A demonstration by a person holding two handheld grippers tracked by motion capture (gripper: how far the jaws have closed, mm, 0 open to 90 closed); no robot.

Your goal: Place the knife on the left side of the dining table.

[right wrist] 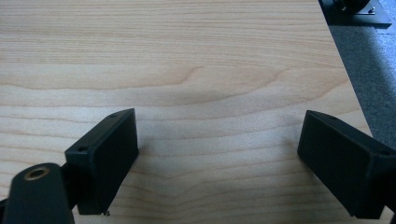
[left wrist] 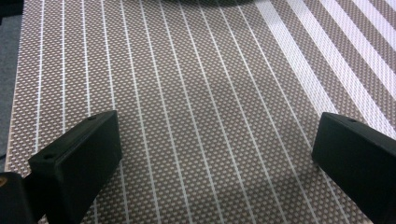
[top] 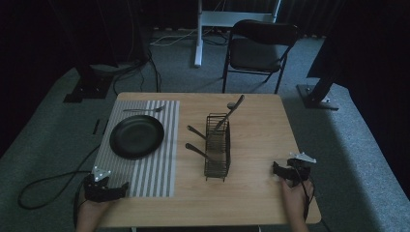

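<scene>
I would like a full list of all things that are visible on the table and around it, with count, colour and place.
Wooden table: one, light brown, centre.
Striped woven placemat: one, grey and white, left part of the table.
Round black plate: one, on the placemat.
Metal spoon: one, silver, far end of the placemat.
Black wire cutlery basket: one, middle of the table.
Utensils in the basket: three dark handles stick out; kind unclear.
Black folding chair: one, beyond the table.
Cables: black, on the grey carpet at left.
Left gripper: black, open, over the placemat.
Right gripper: black, open, over bare wood.
</scene>
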